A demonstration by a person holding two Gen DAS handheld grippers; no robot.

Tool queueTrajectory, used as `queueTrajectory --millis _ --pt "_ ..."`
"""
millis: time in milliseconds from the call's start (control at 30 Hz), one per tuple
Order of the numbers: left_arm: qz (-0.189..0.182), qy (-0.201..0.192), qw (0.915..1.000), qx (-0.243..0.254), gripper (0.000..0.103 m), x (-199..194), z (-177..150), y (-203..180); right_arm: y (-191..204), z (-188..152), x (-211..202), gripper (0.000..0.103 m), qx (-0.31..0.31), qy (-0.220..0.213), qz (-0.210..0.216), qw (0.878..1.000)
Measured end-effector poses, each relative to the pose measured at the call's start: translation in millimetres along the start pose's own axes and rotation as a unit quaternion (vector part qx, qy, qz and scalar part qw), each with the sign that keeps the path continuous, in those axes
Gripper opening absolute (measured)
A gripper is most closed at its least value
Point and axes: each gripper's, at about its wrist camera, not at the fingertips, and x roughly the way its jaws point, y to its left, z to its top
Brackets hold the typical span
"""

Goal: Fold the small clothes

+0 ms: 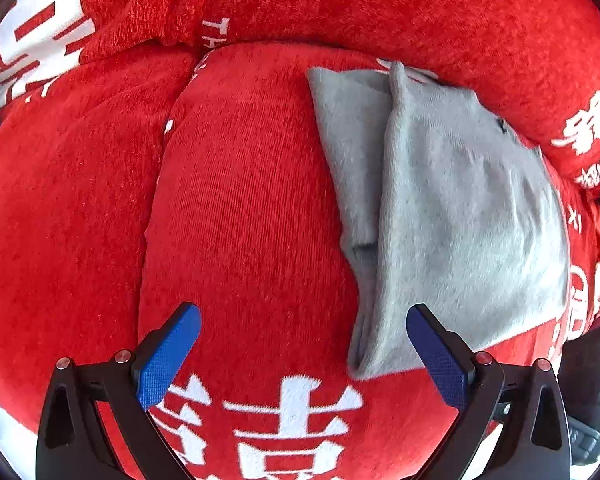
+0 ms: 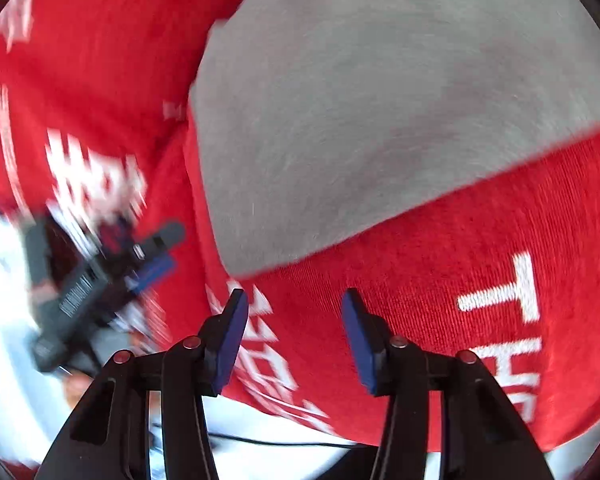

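Note:
A small grey garment (image 1: 460, 220) lies folded on a red plush cover (image 1: 240, 200) printed with white characters. One folded layer overlaps another along a long edge. My left gripper (image 1: 303, 312) points down at the cover, open wide, with only red fabric between its blue pads. Its right finger (image 1: 436, 352) is level with the garment's near corner. In the blurred right wrist view the grey garment (image 2: 380, 100) fills the upper part. My right gripper (image 2: 294, 294) stands open just short of its near edge, with nothing between the pads. The left gripper (image 2: 100, 280) shows there at the left.
The red cover (image 2: 440, 280) spans two cushions with a seam (image 1: 156, 200) between them, and a raised red roll (image 1: 380, 8) runs along the back. A black cable (image 2: 280, 442) crosses a white surface below. A dark object (image 1: 588, 380) sits at the lower right.

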Motion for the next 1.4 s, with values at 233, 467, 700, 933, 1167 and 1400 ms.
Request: queueTrajectory --millis 233,467,700,933,1167,1400 --pt "-0.015 -0.006 0.9999 0.002 0.103 3 17 -6 -27 15 0 0.055 0.105 -0.061 0.094 0.988" --pt "-0.126 0.010 0.9914 -0.034 0.103 10 29 1 -29 26 18 0.045 0.169 -0.067 0.166 0.969" --pt "-0.224 0.038 0.9717 -0.064 0.103 32 55 5 -18 45 -5 0.008 0.153 -0.065 0.256 0.952" --pt "-0.291 0.067 0.9526 -0.060 0.103 60 86 -21 13 61 -29 0.008 0.090 -0.049 0.282 0.954" --pt "-0.257 0.067 0.9638 0.018 0.103 65 105 -79 10 52 -18 0.008 0.071 -0.014 0.242 0.968" --pt "-0.115 0.068 0.9867 0.093 0.026 72 108 -107 5 44 -10 0.009 0.060 0.029 0.192 0.979"
